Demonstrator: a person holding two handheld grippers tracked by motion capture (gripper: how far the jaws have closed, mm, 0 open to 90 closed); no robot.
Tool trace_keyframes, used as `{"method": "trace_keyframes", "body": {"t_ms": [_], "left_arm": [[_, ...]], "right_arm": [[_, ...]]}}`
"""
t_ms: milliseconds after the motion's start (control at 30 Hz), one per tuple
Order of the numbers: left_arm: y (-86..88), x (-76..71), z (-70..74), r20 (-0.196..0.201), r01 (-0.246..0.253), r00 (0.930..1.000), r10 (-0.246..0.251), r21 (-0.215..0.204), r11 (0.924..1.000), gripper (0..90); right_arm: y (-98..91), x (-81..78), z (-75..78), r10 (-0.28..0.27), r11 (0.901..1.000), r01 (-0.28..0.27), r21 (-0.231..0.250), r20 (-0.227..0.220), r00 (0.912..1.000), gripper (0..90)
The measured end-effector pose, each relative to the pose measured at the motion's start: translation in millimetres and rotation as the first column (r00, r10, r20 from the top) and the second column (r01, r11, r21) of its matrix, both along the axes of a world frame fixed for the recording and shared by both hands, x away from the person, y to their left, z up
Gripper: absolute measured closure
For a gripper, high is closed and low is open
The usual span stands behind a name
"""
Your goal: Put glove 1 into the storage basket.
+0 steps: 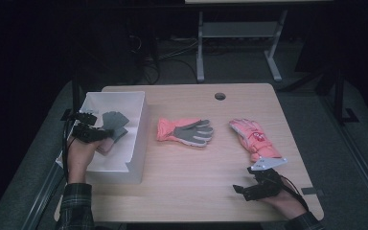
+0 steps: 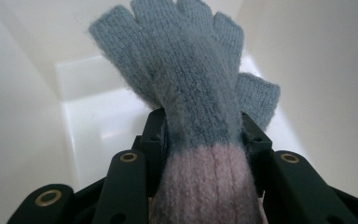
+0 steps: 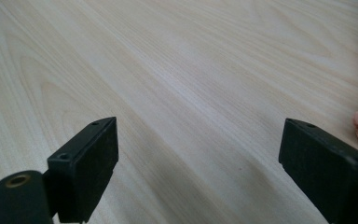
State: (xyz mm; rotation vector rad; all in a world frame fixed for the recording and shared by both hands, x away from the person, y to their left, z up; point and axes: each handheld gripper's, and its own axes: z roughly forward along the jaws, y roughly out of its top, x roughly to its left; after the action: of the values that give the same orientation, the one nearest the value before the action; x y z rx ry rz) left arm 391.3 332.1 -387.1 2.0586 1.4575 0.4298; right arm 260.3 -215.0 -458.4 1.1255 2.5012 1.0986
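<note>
Grey knitted glove [image 2: 186, 79] gripped over the white bin [image 1: 135, 143].

Clamped at the pink cuff in the left gripper [image 1: 93, 132], fingers of the glove hanging inside the bin at the table's [image 1: 196, 167] left edge. Right gripper [image 1: 249, 189] resting near the front right, jaws wide apart and empty, just beside a pink glove [image 1: 256, 139]; another pink-and-grey glove [image 1: 184, 132] mid-table.

Both grippers black: left gripper [image 1: 100, 130], right gripper [image 1: 242, 190]. Brass-ringed screw holes on jaw links; right carries grey three-cornered plate [image 1: 267, 164]. Plaid sleeves [image 1: 76, 206]; black cables trail.
</note>
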Motion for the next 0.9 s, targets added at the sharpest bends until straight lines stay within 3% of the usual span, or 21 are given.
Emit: {"method": "trace_keyframes", "body": {"t_ms": [267,400,567,700,833,900], "left_arm": [[-0.6,5.1,-17.3,-0.048,-0.021,0.9986,0.022,0.018,0.9996,61.5],[-2.0,6.9,-23.0,-0.073,-0.024,0.9969,0.027,0.045,0.9987,60.9],[-3.7,10.9,-32.9,-0.135,-0.010,0.9906,0.022,0.093,0.9956,58.8],[-4.6,12.0,-35.8,-0.152,-0.011,0.9881,0.024,0.087,0.9962,52.8],[-6.7,13.5,-38.8,-0.159,-0.001,0.9871,0.014,0.082,0.9966,39.2],[-8.5,13.6,-39.0,-0.144,0.002,0.9895,0.012,0.096,0.9954,32.7]], "right_arm": [[-1.1,-0.6,0.9,0.003,1.0000,-0.003,-0.001,-0.002,1.0000,11.6],[-0.6,-0.1,0.5,0.004,1.0000,-0.004,0.001,0.000,1.0000,11.6],[-0.6,0.0,0.4,0.000,1.0000,0.000,0.002,-0.008,1.0000,11.6],[-1.0,-0.5,0.5,-0.001,1.0000,0.001,0.004,-0.007,1.0000,11.6],[-1.7,-0.5,0.7,0.001,1.0000,-0.001,0.001,-0.004,1.0000,11.6],[-1.8,-0.4,0.6,0.001,1.0000,-0.001,0.001,-0.005,1.0000,11.6]]}}
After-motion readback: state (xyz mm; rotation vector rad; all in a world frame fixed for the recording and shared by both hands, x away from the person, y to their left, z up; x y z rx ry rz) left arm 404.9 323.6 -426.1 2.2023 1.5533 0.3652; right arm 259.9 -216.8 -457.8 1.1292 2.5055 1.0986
